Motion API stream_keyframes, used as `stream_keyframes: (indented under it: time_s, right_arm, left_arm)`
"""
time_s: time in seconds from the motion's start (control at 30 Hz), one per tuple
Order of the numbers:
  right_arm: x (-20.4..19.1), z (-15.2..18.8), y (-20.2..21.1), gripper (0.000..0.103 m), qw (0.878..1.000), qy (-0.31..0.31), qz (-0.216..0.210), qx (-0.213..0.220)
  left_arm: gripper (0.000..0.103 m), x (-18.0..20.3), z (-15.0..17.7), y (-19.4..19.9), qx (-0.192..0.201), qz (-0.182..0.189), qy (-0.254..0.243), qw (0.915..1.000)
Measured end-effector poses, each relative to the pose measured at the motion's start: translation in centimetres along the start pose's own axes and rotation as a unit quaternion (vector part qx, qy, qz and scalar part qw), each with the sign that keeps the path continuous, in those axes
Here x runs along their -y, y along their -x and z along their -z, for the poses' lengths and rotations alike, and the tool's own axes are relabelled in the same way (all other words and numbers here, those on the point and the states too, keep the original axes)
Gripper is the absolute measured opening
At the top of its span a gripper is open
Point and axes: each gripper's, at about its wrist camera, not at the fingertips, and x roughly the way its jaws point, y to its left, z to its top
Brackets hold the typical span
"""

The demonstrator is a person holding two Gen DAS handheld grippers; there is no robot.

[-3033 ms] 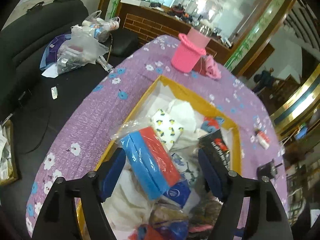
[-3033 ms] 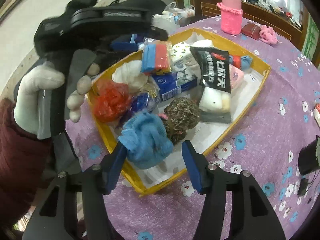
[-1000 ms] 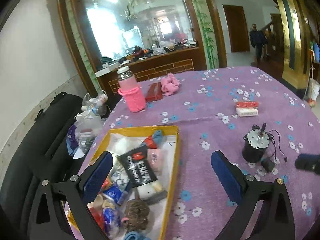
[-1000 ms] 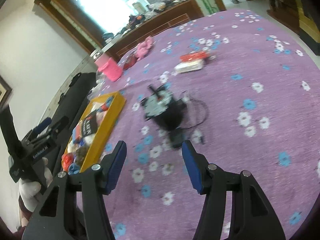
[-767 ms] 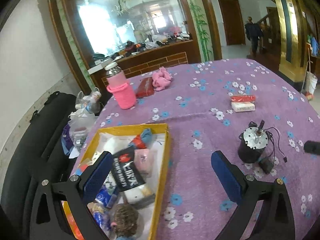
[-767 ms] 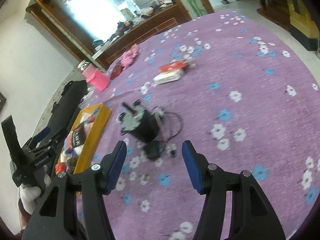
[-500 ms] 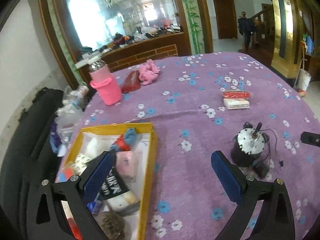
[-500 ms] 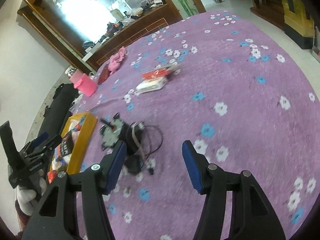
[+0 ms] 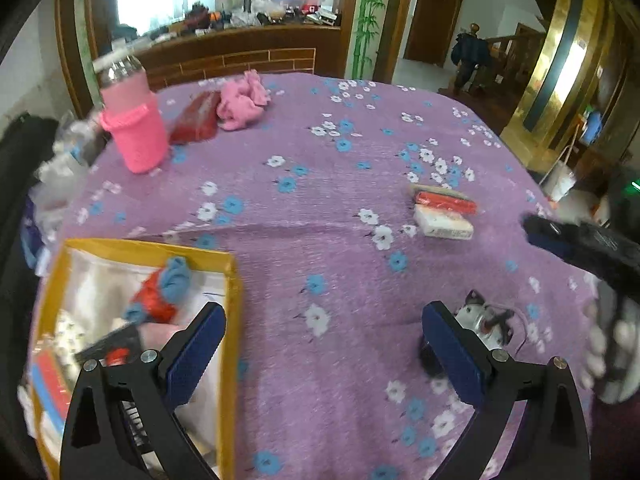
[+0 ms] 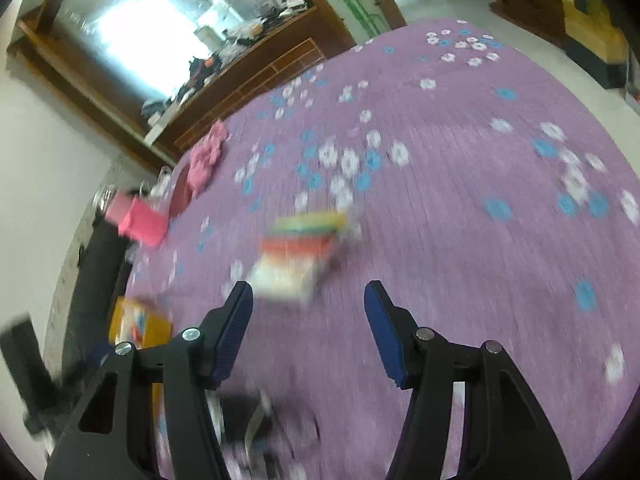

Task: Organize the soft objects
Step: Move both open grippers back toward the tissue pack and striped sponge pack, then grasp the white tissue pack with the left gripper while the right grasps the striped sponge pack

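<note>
A yellow box [image 9: 230,320] of soft items sits at the lower left of the left wrist view, with a red and blue cloth bundle [image 9: 164,292] near its far corner. A crumpled pink cloth [image 9: 242,100] lies far back on the purple flowered tablecloth [image 9: 320,208]. My left gripper [image 9: 324,344] hovers open and empty over the cloth, right of the box. In the blurred right wrist view my right gripper [image 10: 308,312] is open and empty, just short of a stack of small flat packets [image 10: 296,256]. The pink cloth [image 10: 204,156] and the box [image 10: 136,324] show at the left.
A bottle in a pink knitted sleeve [image 9: 134,128] and a red pouch [image 9: 196,120] stand beside the pink cloth. The packets [image 9: 442,212] lie mid-right. A small motor with wires [image 9: 480,320] sits behind my left gripper's right finger. A gloved hand [image 9: 612,344] holds the other gripper at the right edge.
Both grippers swung away from the box and across the table. The box slid to the lower left; the packets came close to my right gripper and the motor dropped below its fingers.
</note>
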Motion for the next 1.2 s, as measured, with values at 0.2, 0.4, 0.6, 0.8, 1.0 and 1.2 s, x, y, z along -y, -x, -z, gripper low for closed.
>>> stream_keyframes:
  time_s: [0.2,0.4,0.6,0.8,1.0,1.2]
  right_arm:
    - [-0.3,-3.4,-7.5,0.057,0.998,-0.004,0.021,-0.066]
    - [-6.4,1.1,-9.1,0.059,0.954,0.066,-0.198,-0.214]
    - [-6.8,0.9,-5.8,0.06,0.984,0.114,-0.054,-0.123]
    - [-7.5,-2.1,-8.5,0.06,0.988,0.105,-0.001,-0.114]
    - [-9.6,-4.6,-13.9,0.06,0.977,0.09,0.002,-0.194]
    - [-12.0,-4.3,-16.5,0.06,0.963,0.142,0.041,-0.225]
  left_arm:
    - [0.1,-1.5,-0.9,-2.0,-0.006,0.029,0.028,0.9992]
    - [0.1,-3.8,-0.8,-2.4,0.012,0.034,0.053,0.9979]
    - [0.1,-4.9,-0.6,-3.5,0.018,0.039,0.06,0.9973]
    - [0.1,-3.9,-1.8,-5.9,0.004,0.053,0.065,0.9965]
    - [0.093,-0.3,-2.6,-9.7,-0.022,0.046,0.03,0.9982]
    - [0.088,0.3,-3.1,-12.5,-0.032,0.059,0.023,0.9975]
